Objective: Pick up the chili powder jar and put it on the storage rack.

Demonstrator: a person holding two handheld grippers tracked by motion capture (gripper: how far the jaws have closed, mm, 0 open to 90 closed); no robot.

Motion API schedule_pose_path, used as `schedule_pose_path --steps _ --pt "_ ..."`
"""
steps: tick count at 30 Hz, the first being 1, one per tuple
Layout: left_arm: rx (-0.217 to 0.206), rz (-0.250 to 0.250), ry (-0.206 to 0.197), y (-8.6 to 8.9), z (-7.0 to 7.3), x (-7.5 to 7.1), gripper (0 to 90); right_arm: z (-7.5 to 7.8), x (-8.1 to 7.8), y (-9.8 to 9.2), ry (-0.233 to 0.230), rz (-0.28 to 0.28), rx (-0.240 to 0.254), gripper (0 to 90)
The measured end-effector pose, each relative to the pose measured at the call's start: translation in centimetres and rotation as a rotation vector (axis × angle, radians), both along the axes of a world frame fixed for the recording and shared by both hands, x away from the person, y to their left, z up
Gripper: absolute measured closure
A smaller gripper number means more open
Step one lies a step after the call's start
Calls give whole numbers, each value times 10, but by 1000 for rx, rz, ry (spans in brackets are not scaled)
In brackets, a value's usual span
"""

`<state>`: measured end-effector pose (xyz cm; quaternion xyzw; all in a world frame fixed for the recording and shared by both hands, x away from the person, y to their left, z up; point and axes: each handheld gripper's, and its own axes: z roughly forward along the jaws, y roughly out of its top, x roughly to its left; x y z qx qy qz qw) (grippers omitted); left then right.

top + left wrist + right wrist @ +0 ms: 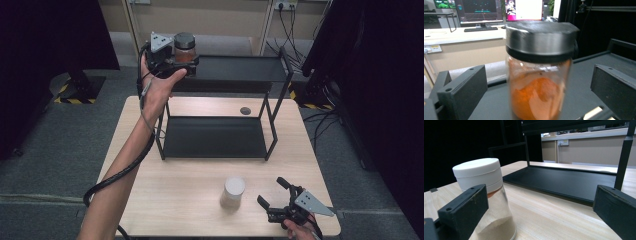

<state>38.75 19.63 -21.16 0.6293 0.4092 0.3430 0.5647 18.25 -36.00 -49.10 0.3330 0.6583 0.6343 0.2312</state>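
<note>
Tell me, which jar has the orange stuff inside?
The dark-lidded jar on the rack's top shelf, between the left gripper's open jaws. The white-lidded jar on the table holds pale powder.

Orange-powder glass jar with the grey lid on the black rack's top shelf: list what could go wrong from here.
1. The orange-powder glass jar with the grey lid stands between the open jaws of the left claw, which have just been opening; pulling back crookedly could tip it.
2. It seems to sit near the left end of the black metal rack's top shelf, so a knock might send it off.
3. The right claw is open beside the white-lidded jar of pale powder and could nudge it.
</note>
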Motion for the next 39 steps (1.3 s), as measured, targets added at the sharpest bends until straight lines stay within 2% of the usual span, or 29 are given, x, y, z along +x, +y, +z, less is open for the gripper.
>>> schedule_pose_path --steps 9,23,39 --pt "-8 -37 -20 6 -1 -16 2 0 0 1 2 2 -3 3" --pt "-19 -94 -62 11 -11 -44 2 0 1 1 2 2 -2 3" --pt "-50 -196 -86 20 -47 -76 2 0 0 1 1 3 -1 3"
